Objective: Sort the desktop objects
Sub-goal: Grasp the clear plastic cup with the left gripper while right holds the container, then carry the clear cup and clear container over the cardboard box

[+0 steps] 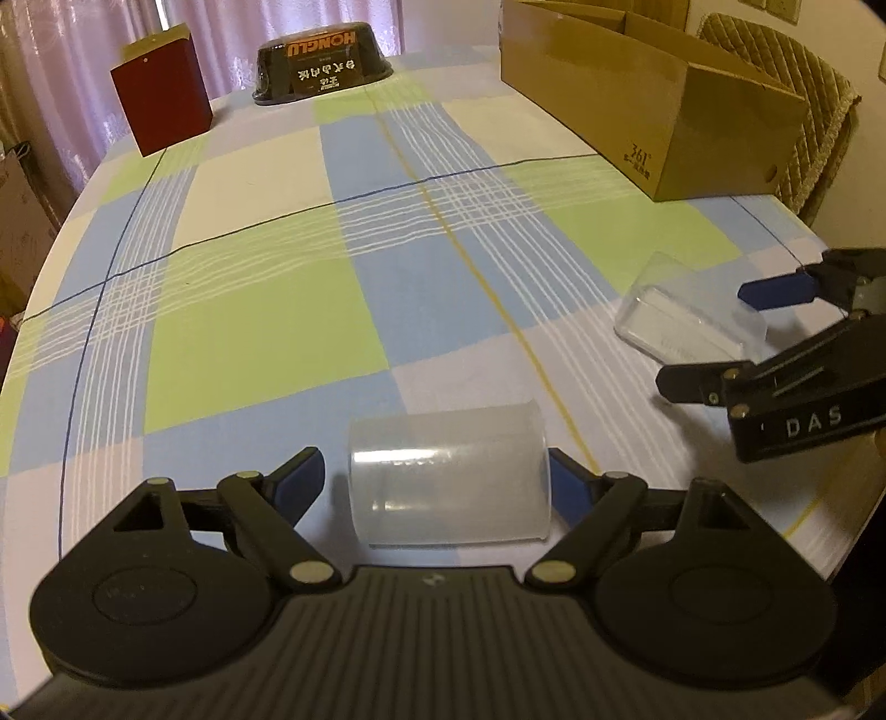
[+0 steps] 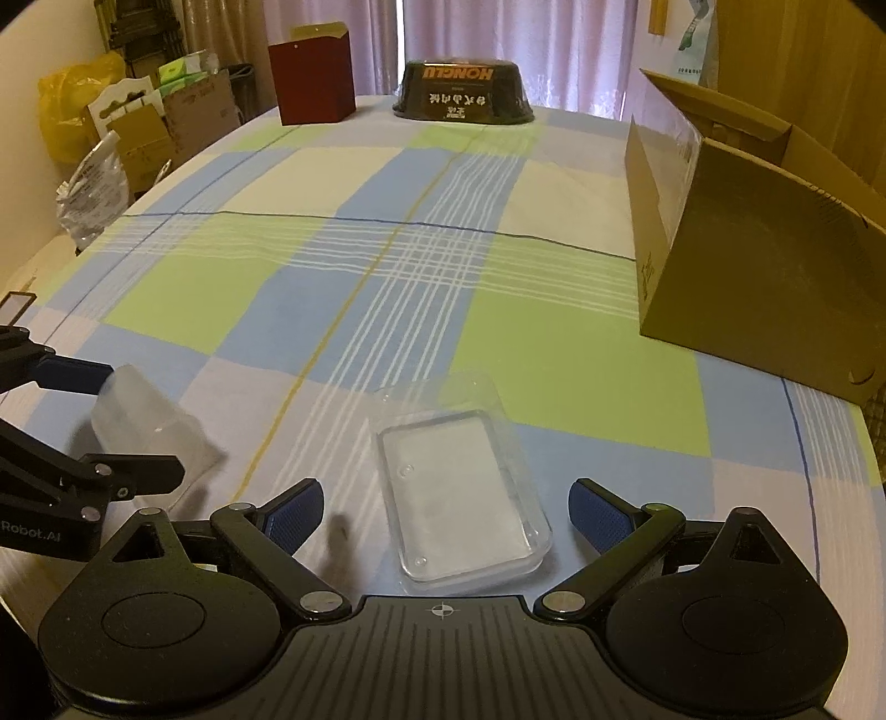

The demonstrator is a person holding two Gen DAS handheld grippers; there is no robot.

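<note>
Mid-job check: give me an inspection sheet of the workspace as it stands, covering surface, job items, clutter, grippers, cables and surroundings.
Surface: table under a blue, green and white checked cloth, lying flat.
Job's things: frosted translucent plastic cylinder cup on its side; clear rectangular plastic tray flat on the cloth; open brown cardboard box at the right edge.
Clutter: dark red paper bag and black wrapped bowl with orange lettering at the far end.
Grippers: left gripper open, fingers either side of the cup; right gripper open, straddling the tray.
Cables: nothing seen.
Surroundings: pink curtains; stacked cartons and a yellow bag on the left; quilted chair back behind the box.
</note>
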